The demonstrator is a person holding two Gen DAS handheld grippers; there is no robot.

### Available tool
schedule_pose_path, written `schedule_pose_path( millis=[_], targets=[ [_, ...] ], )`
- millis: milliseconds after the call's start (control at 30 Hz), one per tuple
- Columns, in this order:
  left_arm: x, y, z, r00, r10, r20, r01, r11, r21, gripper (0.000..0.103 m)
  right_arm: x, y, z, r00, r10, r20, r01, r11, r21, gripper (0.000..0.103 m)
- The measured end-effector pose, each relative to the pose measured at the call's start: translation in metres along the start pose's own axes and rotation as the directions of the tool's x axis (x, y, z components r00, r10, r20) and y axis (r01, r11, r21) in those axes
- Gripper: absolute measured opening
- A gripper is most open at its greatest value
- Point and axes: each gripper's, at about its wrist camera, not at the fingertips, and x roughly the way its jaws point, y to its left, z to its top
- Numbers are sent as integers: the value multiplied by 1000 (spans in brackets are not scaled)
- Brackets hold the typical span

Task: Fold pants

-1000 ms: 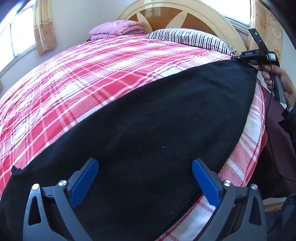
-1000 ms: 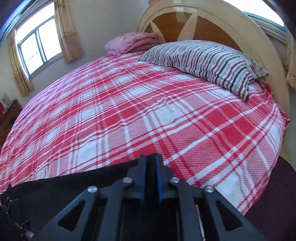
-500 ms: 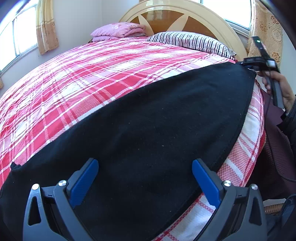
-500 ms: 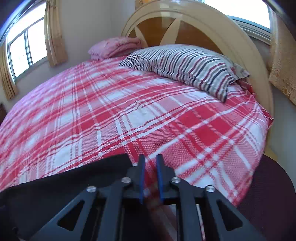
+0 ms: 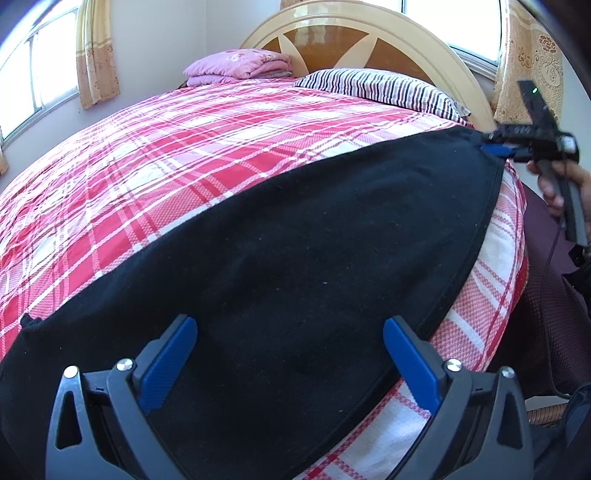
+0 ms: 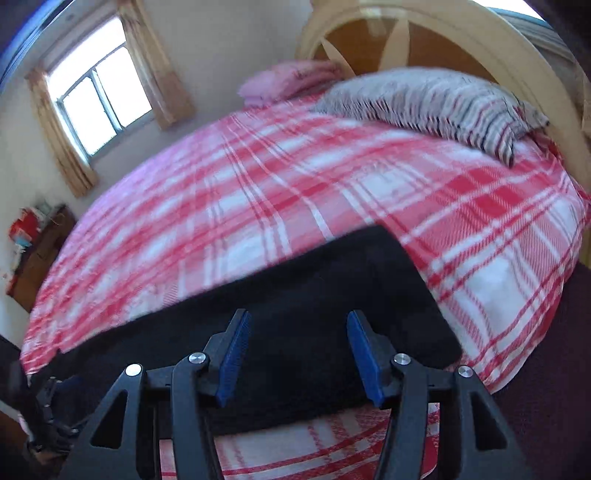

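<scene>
The pants [image 5: 295, 266], black and spread flat, lie along the near edge of the bed, under both sets of tongs. The left tongs [image 5: 290, 354] stand spread wide above the dark cloth, their blue pads apart and pressing on nothing. The right tongs [image 6: 299, 354] have just been opening; their blue pads now stand apart over the far corner of the pants [image 6: 314, 302], with cloth seen between and below them but not pinched. In the left wrist view the right tongs [image 5: 496, 148] appear at that same far corner, held by a hand [image 5: 561, 188] at the right edge of the picture. Outward from the pants, the bed [image 5: 184, 155] is covered by a red and white checked sheet, which shows as a narrow strip along the near side of the cloth and as a broad field beyond it. At the head of the bed a striped pillow [image 5: 376, 88] lies beside a folded pink blanket [image 5: 236, 66], both in front of a curved wooden headboard [image 5: 332, 33]. Curtained windows [image 6: 99, 96] light the walls; the right wrist view is blurred.
</scene>
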Motion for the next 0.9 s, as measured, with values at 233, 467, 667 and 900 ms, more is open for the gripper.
schedule_pose_path(
  millis=[233, 467, 667, 900],
  targets=[
    [-25, 13, -5, 998, 52, 30, -52, 999, -17, 103, -43, -33, -10, 992, 60, 113, -75, 988, 134, 56],
    [-48, 48, -25, 985, 165, 56, -159, 983, -93, 103, -55, -80, -32, 987, 108, 121, -141, 940, 310, 56],
    [-49, 71, -37, 976, 214, 37, -204, 964, -171, 103, -44, -83, -32, 981, 131, 145, -173, 928, 330, 56],
    [-42, 74, -40, 979, 203, 25, -194, 960, -202, 103, -53, -89, -31, 961, 178, 213, -244, 906, 347, 56]
  ],
)
